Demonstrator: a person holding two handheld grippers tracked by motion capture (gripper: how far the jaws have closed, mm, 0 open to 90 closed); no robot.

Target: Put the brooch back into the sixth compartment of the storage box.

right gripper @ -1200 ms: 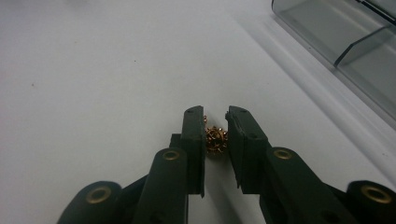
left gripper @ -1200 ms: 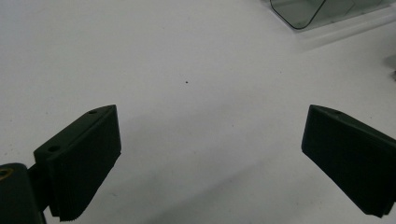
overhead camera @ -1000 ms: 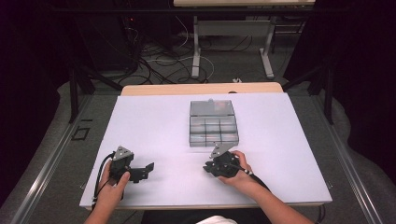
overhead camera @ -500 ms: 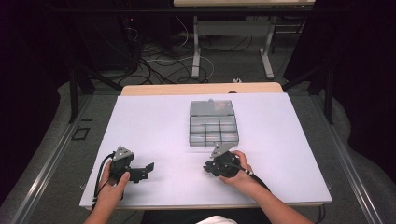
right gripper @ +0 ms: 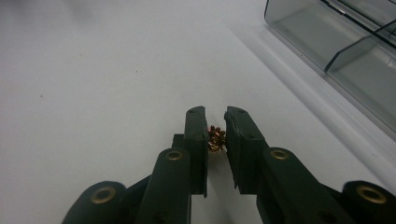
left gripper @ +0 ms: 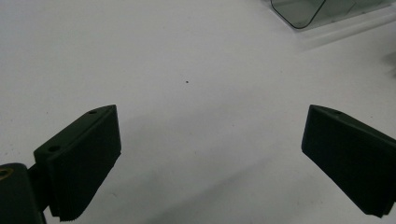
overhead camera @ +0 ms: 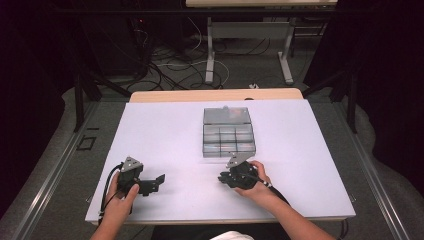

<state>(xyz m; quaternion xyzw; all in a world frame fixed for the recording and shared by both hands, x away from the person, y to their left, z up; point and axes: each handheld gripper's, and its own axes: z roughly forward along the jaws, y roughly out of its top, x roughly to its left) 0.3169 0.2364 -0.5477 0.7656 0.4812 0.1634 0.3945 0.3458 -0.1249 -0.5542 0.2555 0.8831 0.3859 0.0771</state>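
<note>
**Nothing had shifted in the last second: my right claw held a tiny brass toothed part, my left claw stood wide and empty.**

Compared with the high view a second before, both my hands and the compartment box (overhead camera: pixel 228 132) lay exactly where they had been, so I judged this a pause with the pick made and the drop into a compartment not yet begun. My right claw (right gripper: pixel 216 135) was pinched narrow on the small gold gear-like piece (right gripper: pixel 216 138), low over the white desk (overhead camera: pixel 170 135), with the box's clear wall at about 1 o'clock in the right gripper view. My left claw (left gripper: pixel 210 158) gaped over bare desk, the box corner at its 1 o'clock. From above, the piece was too small to see, my right hand (overhead camera: pixel 255 180) covered that claw, and the box's contents stayed unreadable.
</note>
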